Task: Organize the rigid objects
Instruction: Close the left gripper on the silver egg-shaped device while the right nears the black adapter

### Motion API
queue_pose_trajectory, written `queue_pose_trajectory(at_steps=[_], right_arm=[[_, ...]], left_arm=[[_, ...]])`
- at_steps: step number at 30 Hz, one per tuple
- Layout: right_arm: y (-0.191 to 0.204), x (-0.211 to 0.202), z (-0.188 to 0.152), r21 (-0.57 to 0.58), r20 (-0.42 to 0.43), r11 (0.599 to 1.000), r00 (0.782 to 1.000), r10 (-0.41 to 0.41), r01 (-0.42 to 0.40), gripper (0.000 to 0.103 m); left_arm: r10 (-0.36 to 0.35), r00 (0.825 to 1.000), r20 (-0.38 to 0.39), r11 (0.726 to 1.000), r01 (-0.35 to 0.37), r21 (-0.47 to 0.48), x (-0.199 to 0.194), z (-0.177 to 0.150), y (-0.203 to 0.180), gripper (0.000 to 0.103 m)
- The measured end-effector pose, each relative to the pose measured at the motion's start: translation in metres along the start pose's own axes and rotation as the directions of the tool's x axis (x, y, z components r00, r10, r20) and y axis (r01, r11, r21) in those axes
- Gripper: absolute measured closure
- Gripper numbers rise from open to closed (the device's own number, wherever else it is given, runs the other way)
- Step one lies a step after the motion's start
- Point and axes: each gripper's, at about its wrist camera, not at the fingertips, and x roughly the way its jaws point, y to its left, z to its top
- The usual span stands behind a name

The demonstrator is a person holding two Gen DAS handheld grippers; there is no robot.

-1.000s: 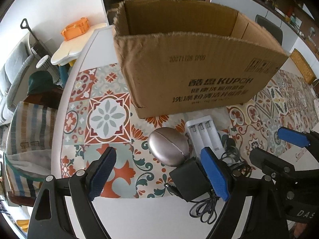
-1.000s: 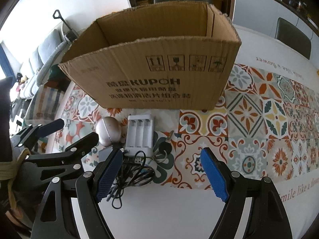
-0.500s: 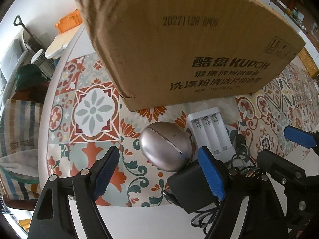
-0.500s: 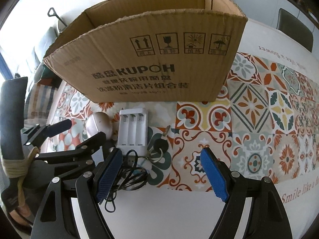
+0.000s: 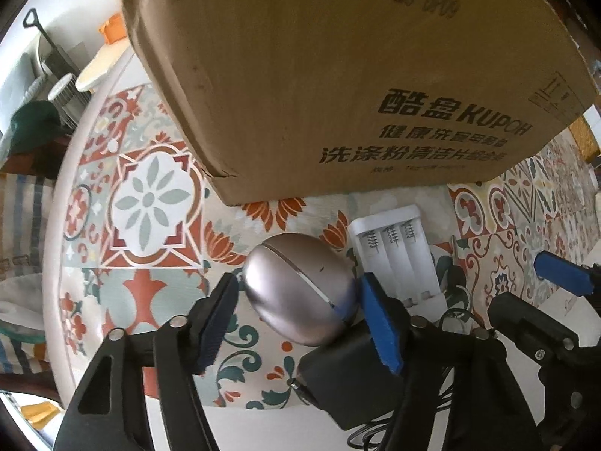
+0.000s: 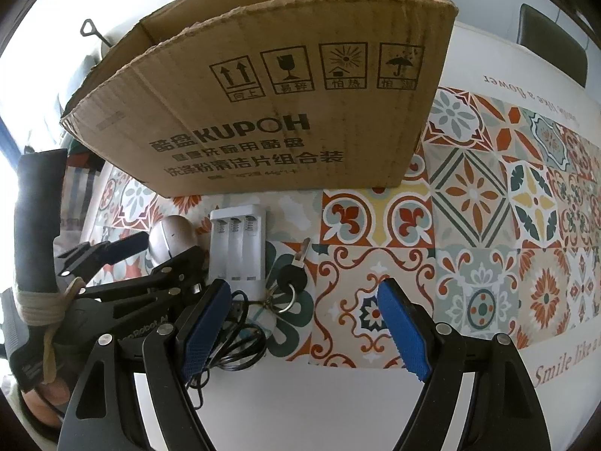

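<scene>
Left gripper (image 5: 296, 300): jaws have just been closing and now bracket the silver egg-shaped case (image 5: 300, 293); the blue ribbed pads sit at its two flanks, right pad touching, left pad at the edge, firm pressure not confirmable. A second ago the jaws stood wide and higher above the table, with the case small and ahead of them; the cardboard box (image 5: 338, 75) now fills the upper view, its open top no longer seen. The case is smooth, metallic, with a thin seam around its shell, lying on the patterned tile-print tablecloth (image 5: 142, 203) just before the box. Beside it: a white plastic battery charger (image 5: 398, 259) with three spring slots, and a matte black adapter (image 5: 338, 372) with a coiled cable. Right gripper (image 6: 304, 323): jaws wide apart, nothing between them, unchanged; near it lies a key on a ring (image 6: 293, 282).
</scene>
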Motion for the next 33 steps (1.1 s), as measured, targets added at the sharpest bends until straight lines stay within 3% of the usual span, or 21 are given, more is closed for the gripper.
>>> queue_pose_trajectory(at_steps=[14,26,33], right_arm=[[0.001,0.001,0.000,-0.001,-0.007,1.000,1.000,-0.008,0.008,0.023],[0.011,-0.013,-0.004,-0.018,0.019,1.000,1.000,0.005,-0.005,0.023],[0.032,-0.034,-0.004,-0.086,0.073,0.996,0.997,-0.006,0.013,0.023]], left_arm=[[-0.002,0.999,0.036,1.000,0.002,-0.005,0.005,-0.002,-0.001,0.044],[0.039,0.989,0.140,0.998,-0.032,-0.058,-0.045,-0.021,0.017,0.044],[0.057,0.982,0.179,0.991,-0.034,-0.126,-0.071,-0.038,0.039,0.044]])
